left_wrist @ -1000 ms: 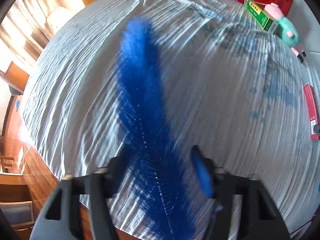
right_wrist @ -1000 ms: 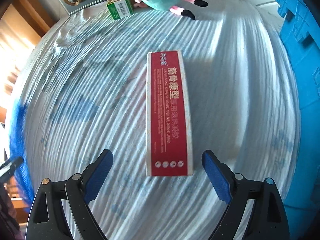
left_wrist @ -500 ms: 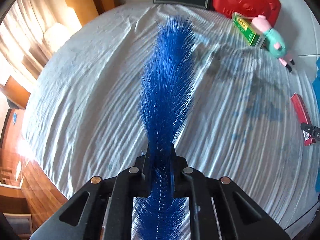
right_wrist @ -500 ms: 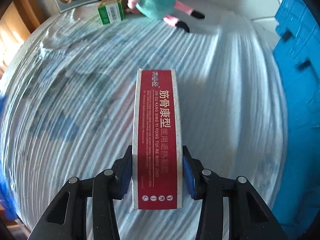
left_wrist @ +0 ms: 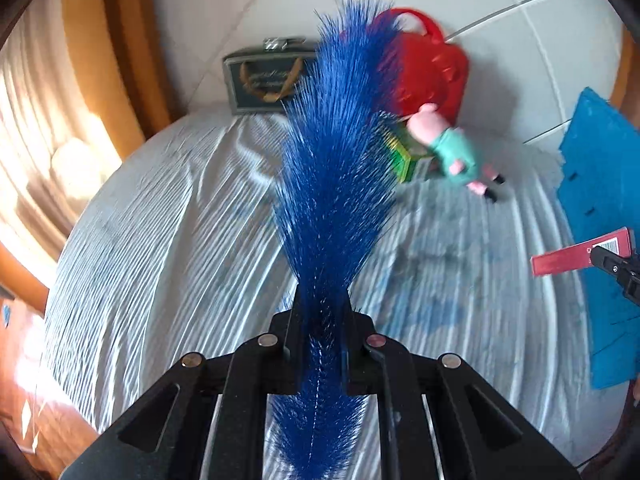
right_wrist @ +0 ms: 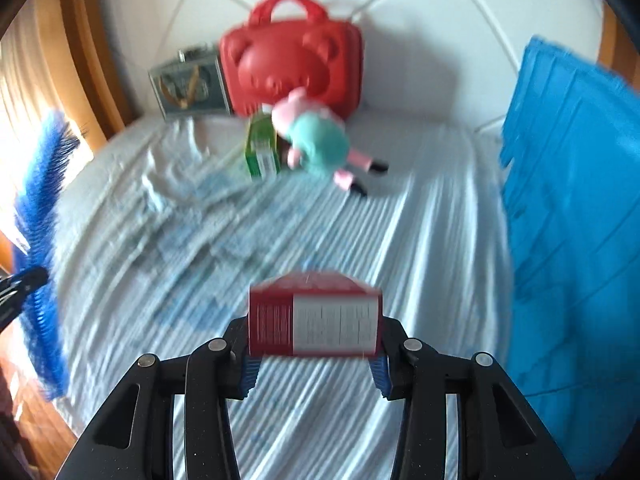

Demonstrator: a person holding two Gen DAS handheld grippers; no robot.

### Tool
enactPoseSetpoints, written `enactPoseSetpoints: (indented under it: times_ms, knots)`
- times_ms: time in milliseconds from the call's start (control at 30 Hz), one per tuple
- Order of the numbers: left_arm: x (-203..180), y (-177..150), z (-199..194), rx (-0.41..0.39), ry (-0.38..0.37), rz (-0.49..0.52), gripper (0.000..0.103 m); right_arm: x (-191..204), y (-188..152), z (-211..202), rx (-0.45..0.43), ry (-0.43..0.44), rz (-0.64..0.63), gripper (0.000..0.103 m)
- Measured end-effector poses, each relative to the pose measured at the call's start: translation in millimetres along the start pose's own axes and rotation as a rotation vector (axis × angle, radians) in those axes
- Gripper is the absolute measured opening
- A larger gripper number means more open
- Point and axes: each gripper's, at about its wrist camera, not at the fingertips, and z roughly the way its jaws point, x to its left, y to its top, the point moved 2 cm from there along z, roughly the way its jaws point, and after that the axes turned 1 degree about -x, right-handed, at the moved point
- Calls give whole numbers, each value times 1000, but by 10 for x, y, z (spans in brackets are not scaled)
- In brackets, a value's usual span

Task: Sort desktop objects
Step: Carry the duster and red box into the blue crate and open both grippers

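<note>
Evidently we hold both items clear of the white cloth (right_wrist: pixel 420 240) so they can travel to a sorting spot, perhaps the blue crate (right_wrist: pixel 572 208). Our left gripper (left_wrist: pixel 320 312) is clamped on the blue brush (left_wrist: pixel 332 184); our right gripper (right_wrist: pixel 314 360) pinches the red box (right_wrist: pixel 314 320). Only the right view shows the box's printed label, and only the left shows its length.

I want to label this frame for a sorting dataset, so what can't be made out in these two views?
- Print on the red box, right wrist view: motion blur.
- Green box, left wrist view: mostly hidden behind the blue brush and plush toy.
- Blue crate, both views: cut off by the right edge, inside unseen.
</note>
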Motion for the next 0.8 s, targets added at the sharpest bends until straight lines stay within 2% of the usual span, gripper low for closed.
enactPoseSetpoints:
  times_ms: [200,367,533,700,800]
  knots:
    - [-479,472,-305,-119,-90,83,12,-169,302,-786,-178,-39,29,43]
    - [-1064,922,-643,-238,-185,153,12,-393,548,-1455,-316,-80,71,43]
    - [-1771,1338,-1144,-359,-278,231,12,-743,759,-2244,-452,-186,104,43]
    - [-2652,1715,-1688,-457,-379,300,12,-1274,865,-2779,-502,-284,163,43]
    - [-3189,1830,-2006,-513,-429,342,12,-1657,867,-3054,-516,-348,199,43]
